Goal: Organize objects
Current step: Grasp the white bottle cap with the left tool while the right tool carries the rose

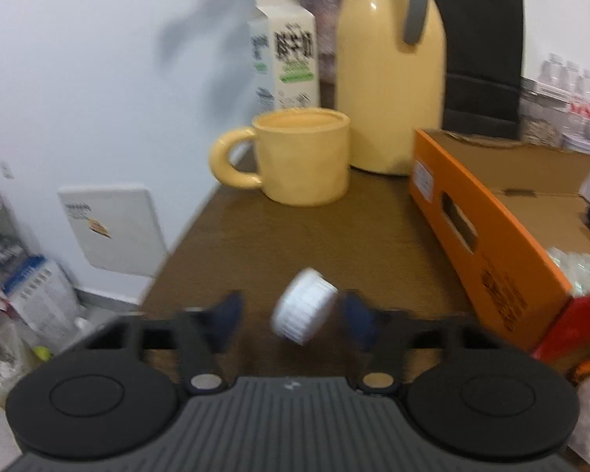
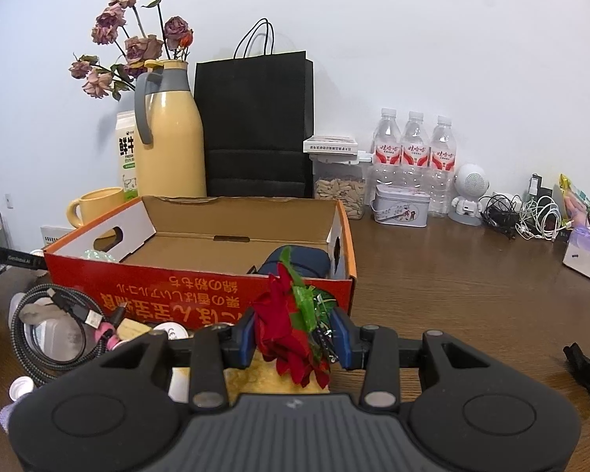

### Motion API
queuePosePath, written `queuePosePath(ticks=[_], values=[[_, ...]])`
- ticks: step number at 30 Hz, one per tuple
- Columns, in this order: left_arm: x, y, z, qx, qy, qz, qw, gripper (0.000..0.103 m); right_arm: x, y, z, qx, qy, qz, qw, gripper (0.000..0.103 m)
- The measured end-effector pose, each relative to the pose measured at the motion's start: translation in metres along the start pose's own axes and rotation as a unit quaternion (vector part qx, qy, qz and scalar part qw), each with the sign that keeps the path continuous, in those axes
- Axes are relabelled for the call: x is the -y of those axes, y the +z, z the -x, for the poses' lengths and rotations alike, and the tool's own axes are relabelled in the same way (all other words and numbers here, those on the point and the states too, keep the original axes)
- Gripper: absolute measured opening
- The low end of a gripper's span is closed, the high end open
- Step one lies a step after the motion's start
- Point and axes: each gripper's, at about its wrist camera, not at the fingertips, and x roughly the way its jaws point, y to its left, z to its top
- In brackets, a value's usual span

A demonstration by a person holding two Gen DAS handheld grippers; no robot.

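Two grippers: both busy, so here's the scene left to right plus how I'd handle the step

Mug (image 1: pixel 303 155): yellow, far left on the brown table (image 1: pixel 295 244), handle pointing left; leave it alone

Thermos (image 1: pixel 389 78): tall yellow one just behind the mug, milk carton (image 1: pixel 287 51) further back; neither is in the way

Left gripper (image 1: pixel 291 314): jaws are partway in but the blue pads aren't pressing yet; there's a clear gap on the left side, and the right pad is only just beside the cap

White cap (image 1: pixel 305 306): ribbed, tilted, sitting between those fingers over the near table edge; picture's blurry so I can't tell if it's resting on the wood; I'd square the pads on the ribbed sides before squeezing, since a tilted cap will probably pop out

Orange box (image 1: pixel 487 244): open, right of the cap, flap hole facing the left camera; looks like the drop spot, judging by the stuff already inside

Right gripper (image 2: pixel 293 336): closed onto a red rose (image 2: pixel 283 326), green wrapping bunched against the right pad; hold seems soft, so don't crush it

Next move: my guess is lift the rose over the front wall of the box and lower it beside the dark blue pouch (image 2: pixel 299 261); keep it clear of the cable coil (image 2: pixel 55 326) at lower left
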Motion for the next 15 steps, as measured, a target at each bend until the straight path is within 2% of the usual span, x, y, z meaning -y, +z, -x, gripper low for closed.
queuePosePath(ticks=[1, 9, 15], values=[[0.000, -0.002, 0.000, -0.005, -0.009, 0.003, 0.9999, 0.015, 0.000, 0.000, 0.000, 0.000, 0.000, 0.000, 1.000, 0.038], [0.003, -0.010, 0.031, 0.038, -0.016, 0.022, 0.9989, 0.014, 0.000, -0.002, 0.002, 0.005, 0.004, -0.003, 1.000, 0.038], [0.013, -0.011, 0.070, 0.085, -0.027, 0.030, 0.9956, 0.013, 0.002, -0.002, 0.007, 0.014, 0.011, -0.006, 1.000, 0.038]])
